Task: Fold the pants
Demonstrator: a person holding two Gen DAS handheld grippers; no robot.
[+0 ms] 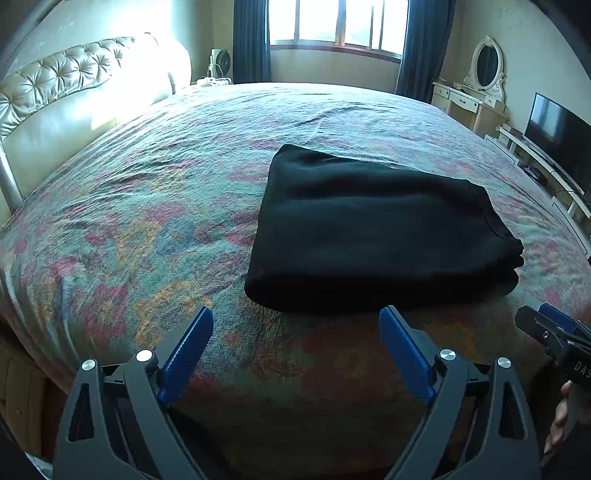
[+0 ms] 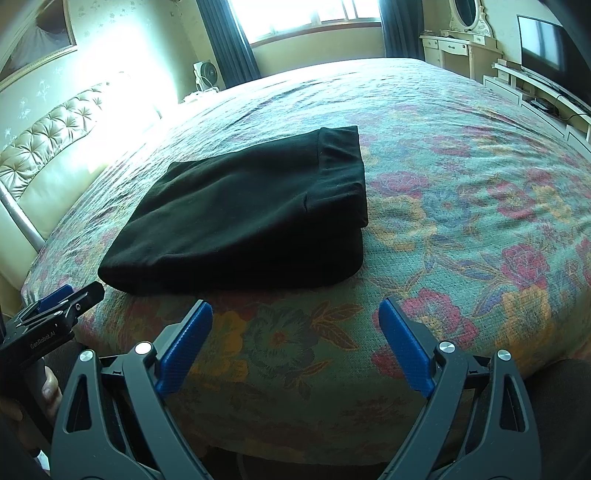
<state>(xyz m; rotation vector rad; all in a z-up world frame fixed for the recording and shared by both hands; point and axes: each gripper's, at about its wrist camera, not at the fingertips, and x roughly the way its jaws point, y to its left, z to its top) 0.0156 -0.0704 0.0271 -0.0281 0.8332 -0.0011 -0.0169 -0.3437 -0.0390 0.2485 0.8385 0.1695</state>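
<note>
The black pants lie folded into a thick rectangle on the floral bedspread. They also show in the right wrist view, with the waistband at the far right end. My left gripper is open and empty, just short of the pants' near edge. My right gripper is open and empty, near the bed's front edge, a little to the right of the pants. Each gripper shows at the edge of the other's view: the right one, the left one.
A tufted cream headboard runs along the left. A window with dark curtains is at the far side. A vanity with mirror and a TV on a low stand stand at the right.
</note>
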